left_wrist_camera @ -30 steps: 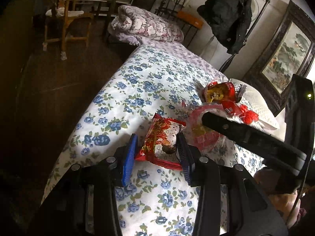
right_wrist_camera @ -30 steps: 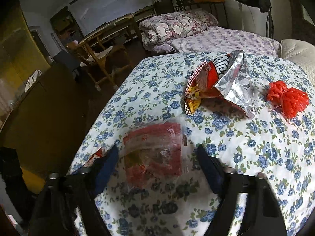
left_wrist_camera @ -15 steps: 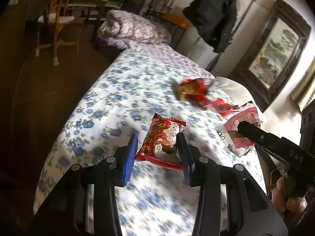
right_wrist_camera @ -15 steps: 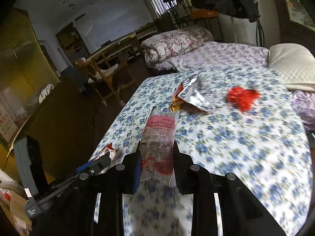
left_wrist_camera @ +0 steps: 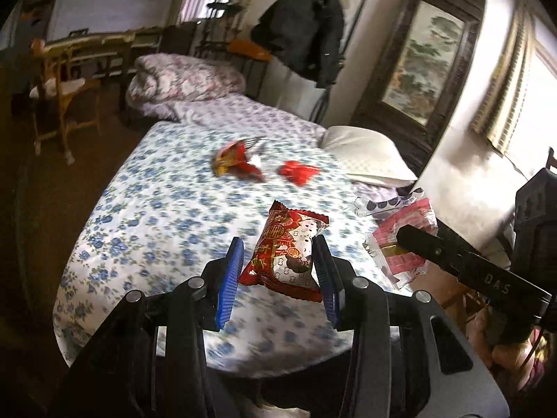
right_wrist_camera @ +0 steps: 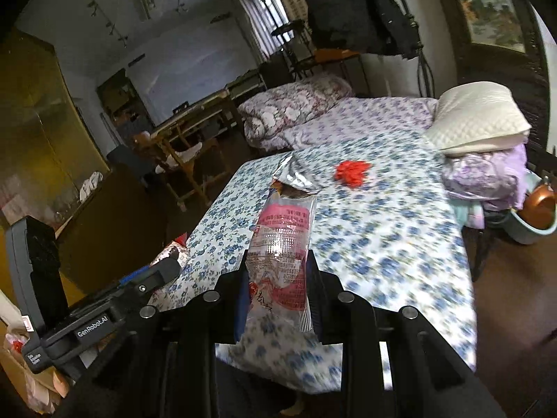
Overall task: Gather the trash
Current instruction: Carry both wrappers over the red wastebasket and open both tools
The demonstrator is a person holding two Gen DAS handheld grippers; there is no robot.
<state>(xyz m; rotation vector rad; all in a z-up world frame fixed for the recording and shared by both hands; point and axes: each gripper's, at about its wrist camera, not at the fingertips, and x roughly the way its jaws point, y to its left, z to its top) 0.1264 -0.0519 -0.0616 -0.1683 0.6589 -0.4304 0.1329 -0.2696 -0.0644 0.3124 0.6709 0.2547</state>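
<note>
Left hand-held gripper (left_wrist_camera: 280, 261) clamps red snack packet (left_wrist_camera: 287, 249); right hand-held gripper (right_wrist_camera: 276, 284) clamps pink clear wrapper (right_wrist_camera: 282, 244), projecting toward 12 o'clock above bed (right_wrist_camera: 383, 244).

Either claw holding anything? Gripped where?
Left claw: red snack packet, by its sides. Right claw: clear pink wrapper, by its lower end.

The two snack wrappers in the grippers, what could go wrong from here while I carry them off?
1. The pink and clear wrapper in the right gripper is thin, slick film pinched low down; it might slide out.
2. The red wrapper sits slanted in the left gripper and could twist loose.
3. The torn foil bag and red crumpled piece lie on the floral bedspread, easy to forget.
</note>
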